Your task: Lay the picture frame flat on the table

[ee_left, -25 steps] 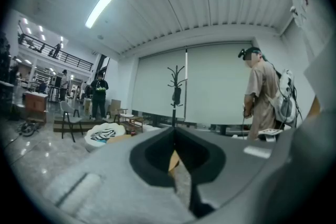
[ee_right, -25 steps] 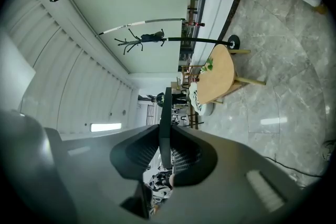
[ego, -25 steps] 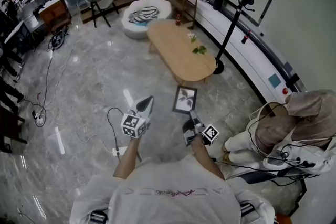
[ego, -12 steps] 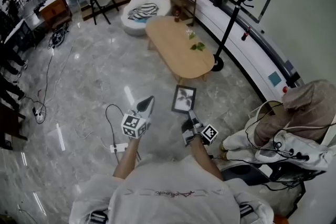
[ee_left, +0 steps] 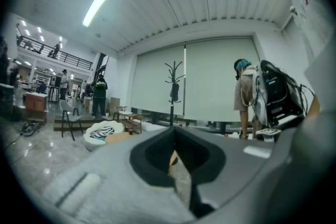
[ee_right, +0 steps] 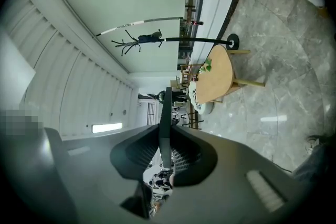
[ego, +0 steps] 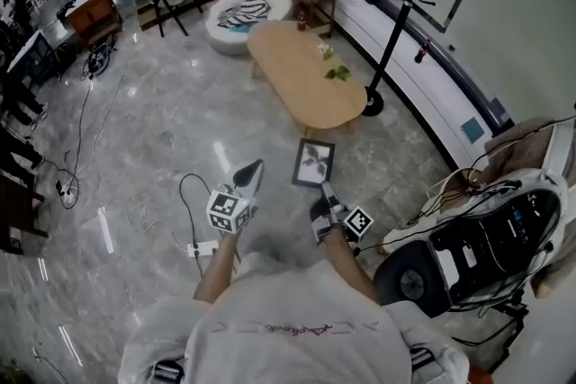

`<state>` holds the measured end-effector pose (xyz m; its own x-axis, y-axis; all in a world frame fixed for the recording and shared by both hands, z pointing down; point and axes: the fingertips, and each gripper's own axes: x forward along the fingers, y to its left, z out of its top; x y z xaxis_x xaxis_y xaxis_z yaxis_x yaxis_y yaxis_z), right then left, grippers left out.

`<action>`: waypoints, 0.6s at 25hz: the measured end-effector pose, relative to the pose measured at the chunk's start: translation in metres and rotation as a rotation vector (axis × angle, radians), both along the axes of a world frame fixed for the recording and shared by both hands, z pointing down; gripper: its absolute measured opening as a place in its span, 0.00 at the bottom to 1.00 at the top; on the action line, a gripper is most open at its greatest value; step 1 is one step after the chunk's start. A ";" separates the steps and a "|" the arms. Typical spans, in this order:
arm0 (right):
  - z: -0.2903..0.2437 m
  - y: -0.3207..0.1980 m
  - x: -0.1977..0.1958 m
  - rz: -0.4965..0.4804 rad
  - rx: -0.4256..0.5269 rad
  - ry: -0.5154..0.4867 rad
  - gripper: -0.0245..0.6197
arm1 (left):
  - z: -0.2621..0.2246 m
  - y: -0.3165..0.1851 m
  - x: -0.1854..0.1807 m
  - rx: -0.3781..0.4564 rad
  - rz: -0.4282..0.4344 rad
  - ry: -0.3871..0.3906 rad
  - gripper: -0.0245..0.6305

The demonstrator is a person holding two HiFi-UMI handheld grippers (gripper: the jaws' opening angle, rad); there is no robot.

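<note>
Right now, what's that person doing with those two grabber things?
A person is holding a gripper in each hand. The right gripper has its jaws shut on the edge of a black picture frame, carrying it in the air above the stone floor. The left gripper is shut with nothing in it. The wooden table stands a little way ahead, and the frame is not on it yet.
</note>
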<state>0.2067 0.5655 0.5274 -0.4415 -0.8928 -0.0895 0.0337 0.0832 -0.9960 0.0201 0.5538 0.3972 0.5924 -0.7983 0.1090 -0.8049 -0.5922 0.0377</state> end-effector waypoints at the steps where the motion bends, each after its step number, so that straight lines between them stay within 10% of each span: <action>1: 0.003 -0.002 0.001 0.001 -0.008 -0.010 0.15 | -0.001 -0.002 0.001 -0.003 -0.003 0.001 0.04; 15: 0.020 -0.064 -0.006 0.007 -0.014 0.006 0.15 | 0.024 -0.066 -0.012 -0.020 -0.012 0.011 0.04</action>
